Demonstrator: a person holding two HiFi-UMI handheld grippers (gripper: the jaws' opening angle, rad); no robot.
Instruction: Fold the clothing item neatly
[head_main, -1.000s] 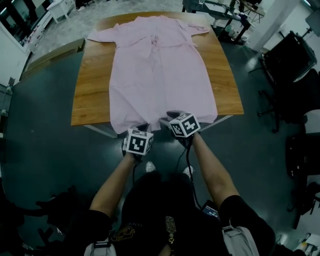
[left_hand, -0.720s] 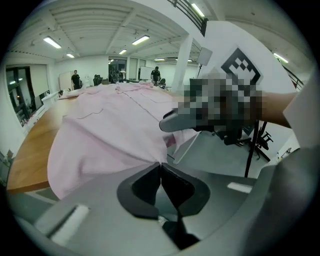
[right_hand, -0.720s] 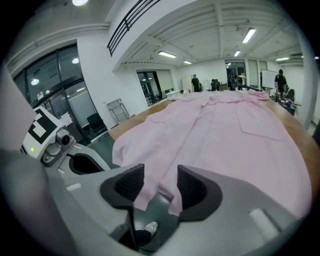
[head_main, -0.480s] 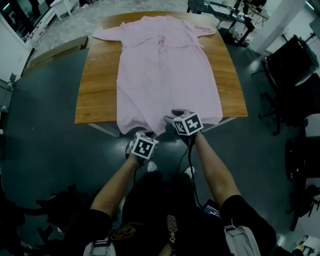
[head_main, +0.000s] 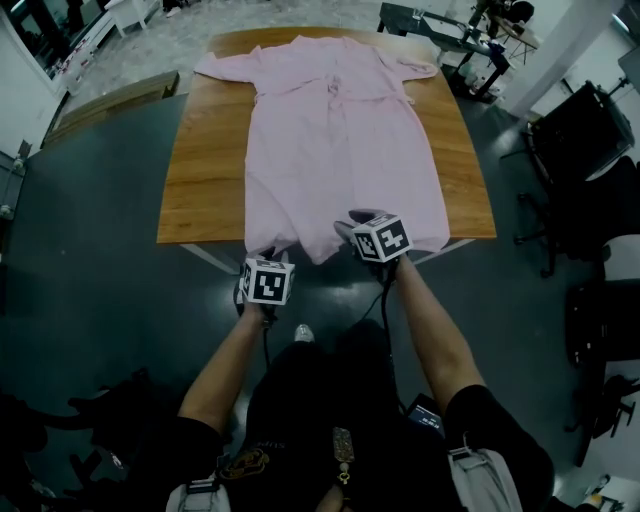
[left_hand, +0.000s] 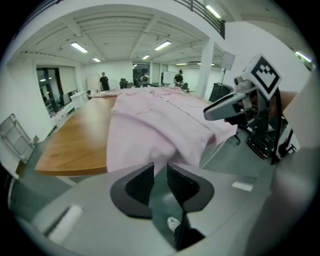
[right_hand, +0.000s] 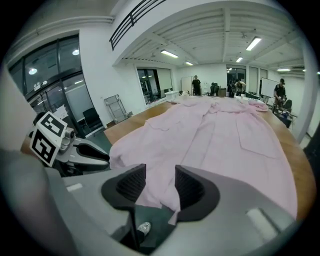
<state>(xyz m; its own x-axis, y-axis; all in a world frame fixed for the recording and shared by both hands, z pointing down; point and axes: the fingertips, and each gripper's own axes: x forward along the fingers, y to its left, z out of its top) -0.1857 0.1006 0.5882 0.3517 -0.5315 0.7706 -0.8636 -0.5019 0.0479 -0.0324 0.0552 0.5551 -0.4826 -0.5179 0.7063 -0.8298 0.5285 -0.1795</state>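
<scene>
Locating the work first: which way did the pink garment lie from your grippers? (Checker)

It lay spread flat on the wooden table. In the head view its long axis ran from 6 to 12 o'clock, with collar and sleeves at the 12 o'clock end. The hem hung over the near edge at 6 o'clock. Both your grippers stood at that hem, pointing toward 12 o'clock and downward. (Reviewer)

Which hand was nearer the cloth? (Checker)

Your right gripper was. Its jaws stood apart and had just been closing, with a fold of hem between them, but the pads did not press it. Your left gripper stood by the hem's left corner. Its jaws had just been opening to a narrow gap, and only floor showed between them. The cloth hung just beyond the tips, at 12 o'clock. You would probably have needed to advance the left hand toward 12 o'clock before closing. (Reviewer)

What did one view add? (Checker)

The head view gave the full lay and axis, but the marker cubes covered your jaws. The gripper views showed the jaws and hem, and foreshortened everything beyond. (Reviewer)
</scene>
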